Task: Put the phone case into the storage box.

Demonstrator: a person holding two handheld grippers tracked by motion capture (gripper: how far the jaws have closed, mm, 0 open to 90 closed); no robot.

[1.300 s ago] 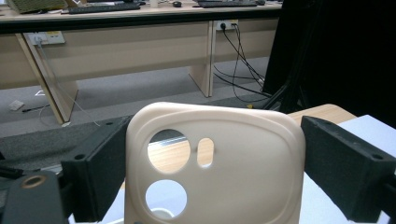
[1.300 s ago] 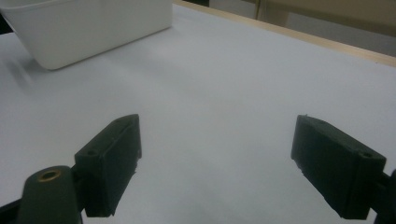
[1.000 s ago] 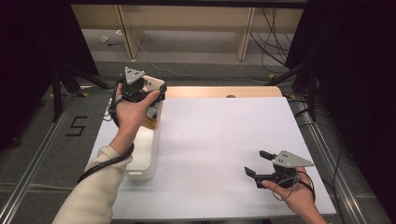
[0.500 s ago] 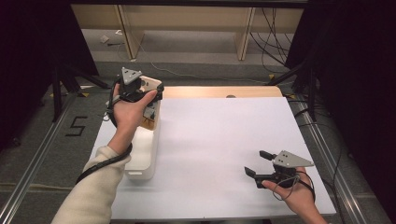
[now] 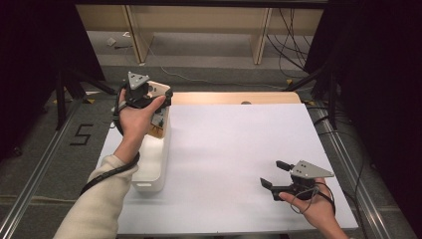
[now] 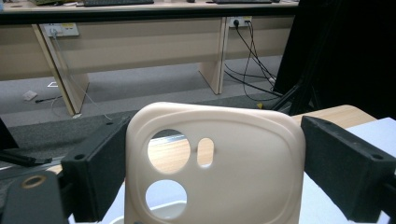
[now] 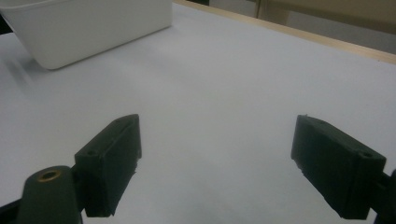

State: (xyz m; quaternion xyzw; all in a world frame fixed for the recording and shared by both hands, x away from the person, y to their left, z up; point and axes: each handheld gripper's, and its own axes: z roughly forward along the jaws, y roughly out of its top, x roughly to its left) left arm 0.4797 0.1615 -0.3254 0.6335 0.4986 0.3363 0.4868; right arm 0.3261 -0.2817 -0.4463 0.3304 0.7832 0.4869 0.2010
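Beige soft-plastic phone case [image 5: 158, 90] with round camera cut-outs sits clamped in the left gripper [image 5: 149, 94], raised above the far end of the long white plastic bin [image 5: 152, 164] near the table's [image 5: 239, 149] far left corner in the high view. The bin lies along the left edge of the white table. The right gripper [image 5: 272, 174] rests low near the front right corner, jaws spread with nothing between them; a wide bare stretch of white surface lies between it and the bin, and a strip of wooden edge [image 5: 234, 97] runs along the far side.

From the left gripper view, the case [image 6: 212, 163] stands upright between the two black jaws, both pressing its side edges, with grey floor and wooden desk legs [image 6: 212, 60] beyond.

From the right gripper view, the jaws stand well apart over bare white table [image 7: 219, 93]; the bin's corner [image 7: 88, 28] is at upper left, well apart.
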